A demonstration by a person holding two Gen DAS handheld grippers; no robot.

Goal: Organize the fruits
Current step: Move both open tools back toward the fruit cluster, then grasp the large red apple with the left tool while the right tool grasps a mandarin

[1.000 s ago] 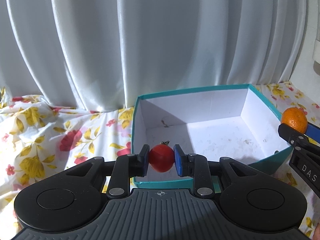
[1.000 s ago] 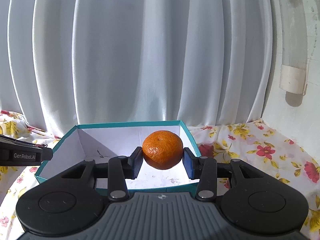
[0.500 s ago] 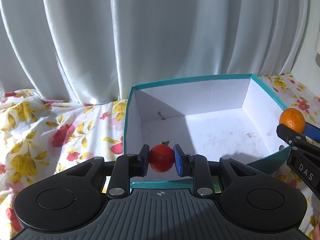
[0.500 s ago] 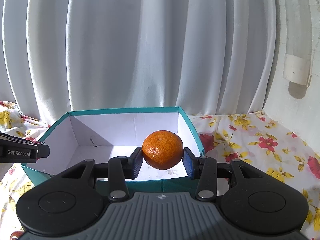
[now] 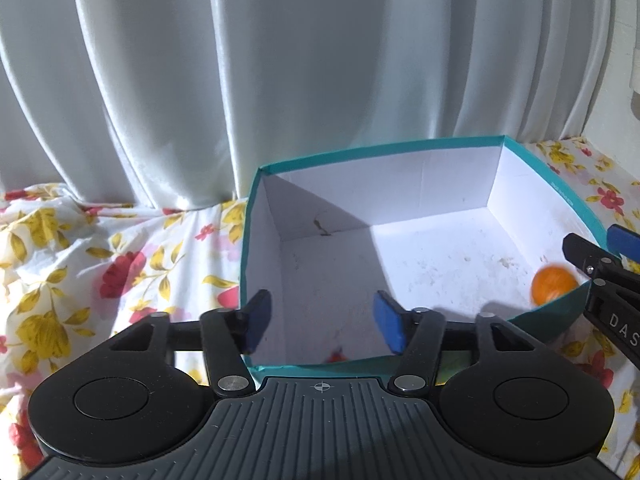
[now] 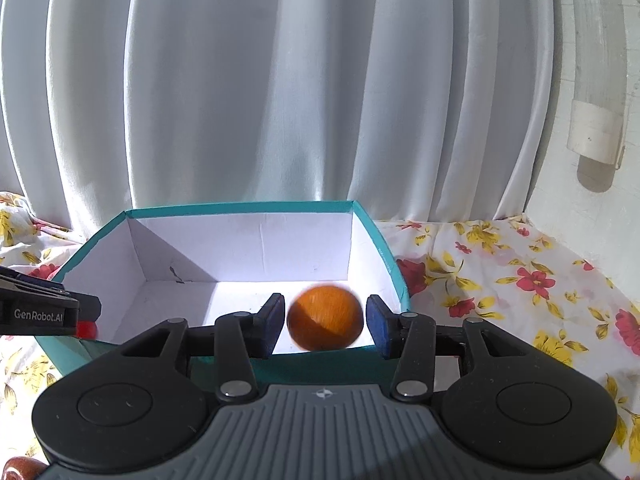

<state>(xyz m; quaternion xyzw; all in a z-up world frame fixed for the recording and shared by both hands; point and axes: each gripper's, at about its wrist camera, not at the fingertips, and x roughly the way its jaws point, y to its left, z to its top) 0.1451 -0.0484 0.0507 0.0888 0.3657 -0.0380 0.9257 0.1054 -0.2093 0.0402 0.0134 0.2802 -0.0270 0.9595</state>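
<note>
**Both fruits let go over the box**

I have my left gripper [image 5: 320,322] above the box's [image 5: 400,152] near wall, jaws opening with nothing between them; the tomato [image 5: 338,357] shows low inside, just behind that wall. My right gripper [image 6: 325,320] is opening too: the orange [image 6: 325,317] sits blurred between the pads, apparently free of both, over the box floor so it lands inside.

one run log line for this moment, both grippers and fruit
left gripper: opening, nothing between pads | right gripper: opening, pads clear of orange | box: orange inside
</note>
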